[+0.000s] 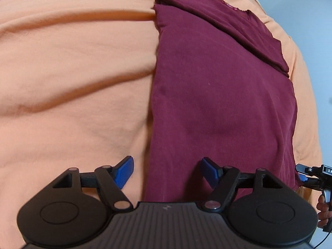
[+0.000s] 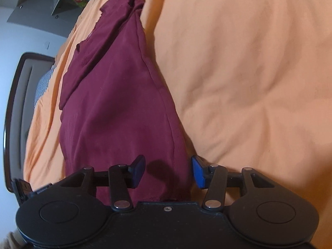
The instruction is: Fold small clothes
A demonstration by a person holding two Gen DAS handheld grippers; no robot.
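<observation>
An orange bedcover (image 1: 72, 78) fills most of both views, soft and creased into long folds. On it lies a dark red shirt (image 1: 217, 103), folded lengthwise into a long narrow strip that runs away from both cameras, with a sleeve folded across its far part and the neckline showing at the far end. The cloth lies flat on the cover, with a few low wrinkles near the middle.

The left tool (image 1: 167, 172) hangs above the near end of the shirt, over its left edge. Its blue pads (image 1: 124, 171) stand wide apart and grip nothing; one is over the bedcover, the other over the shirt.

The right tool (image 2: 167, 171) hangs above the same near end, over the shirt's right edge. Its pads stand about half apart, with nothing held between them.

At the right border of the left view, part of the right tool shows with a person's hand (image 1: 322, 207) on its grip.
</observation>
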